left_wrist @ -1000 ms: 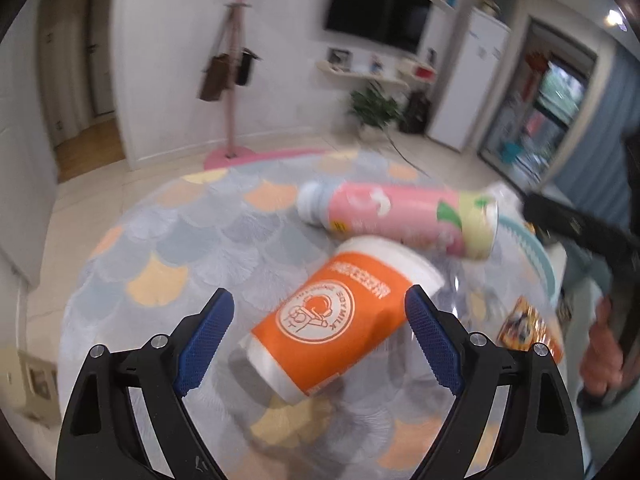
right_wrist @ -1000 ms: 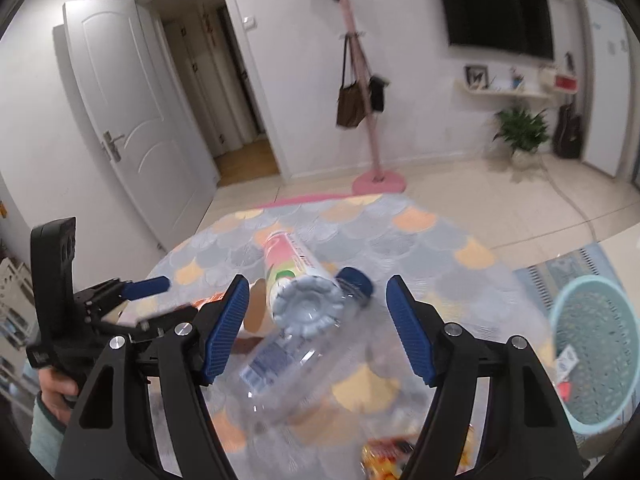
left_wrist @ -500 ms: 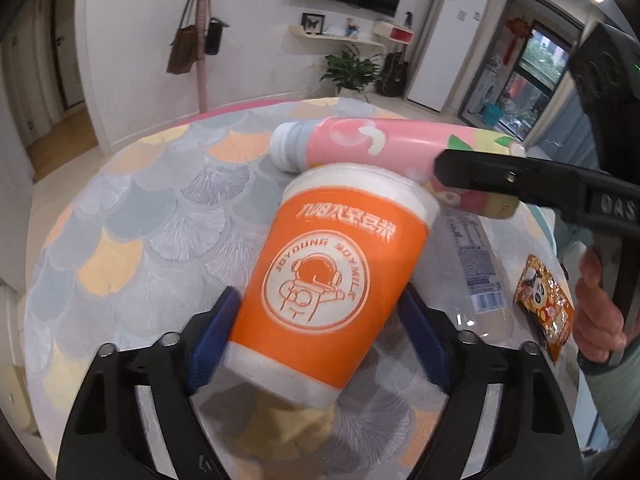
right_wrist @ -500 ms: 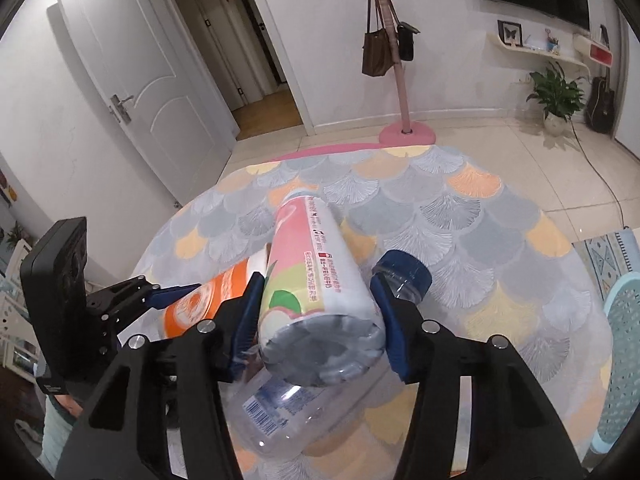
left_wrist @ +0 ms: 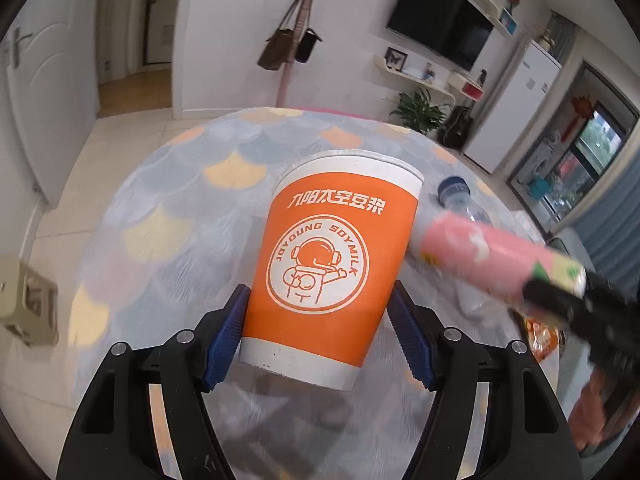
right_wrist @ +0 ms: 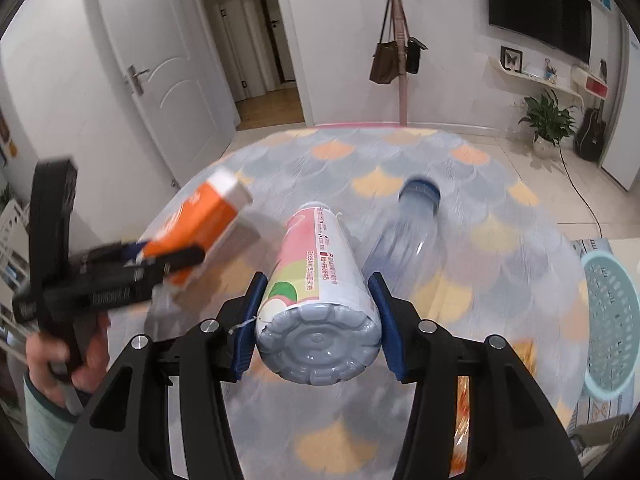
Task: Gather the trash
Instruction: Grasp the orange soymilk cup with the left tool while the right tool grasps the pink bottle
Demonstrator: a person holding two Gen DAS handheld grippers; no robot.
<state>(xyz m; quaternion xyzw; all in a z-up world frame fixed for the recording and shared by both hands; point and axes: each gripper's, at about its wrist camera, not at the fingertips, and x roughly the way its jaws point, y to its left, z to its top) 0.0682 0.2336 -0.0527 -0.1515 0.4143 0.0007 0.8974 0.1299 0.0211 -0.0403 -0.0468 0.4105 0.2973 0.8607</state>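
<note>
- Round table (left_wrist: 168,216) with a fish-scale patterned cloth in grey, peach and yellow fills a white-walled living room, its far rim backed by bare tiled floor.
- Two hand-held grippers work over the table, each carrying one piece of trash.
- Left gripper (left_wrist: 316,336): its blue pads sit against the lower sides of one orange paper soy-milk cup (left_wrist: 328,276), jaws closing on it; the cup stands nearly upright, base lifted above the table.
- Right gripper (right_wrist: 318,320): clamped on the bottom end of one pink drink bottle (right_wrist: 320,280), which points away from the camera above the table.
- One clear water bottle with a blue cap (right_wrist: 404,224) lies on its side on the table, just right of the pink drink bottle in the right wrist view.
- One orange snack wrapper (left_wrist: 540,338) lies at the table's near-right edge, partly hidden by the right gripper.
- One pale green mesh basket (right_wrist: 612,320) stands on the floor just off the table's right edge.
- Far half of the table is bare cloth, open for moving.
- Beyond the table's far rim: one pink coat stand (right_wrist: 400,60) with two bags, one wall television (right_wrist: 540,8), one potted plant (right_wrist: 548,116).
</note>
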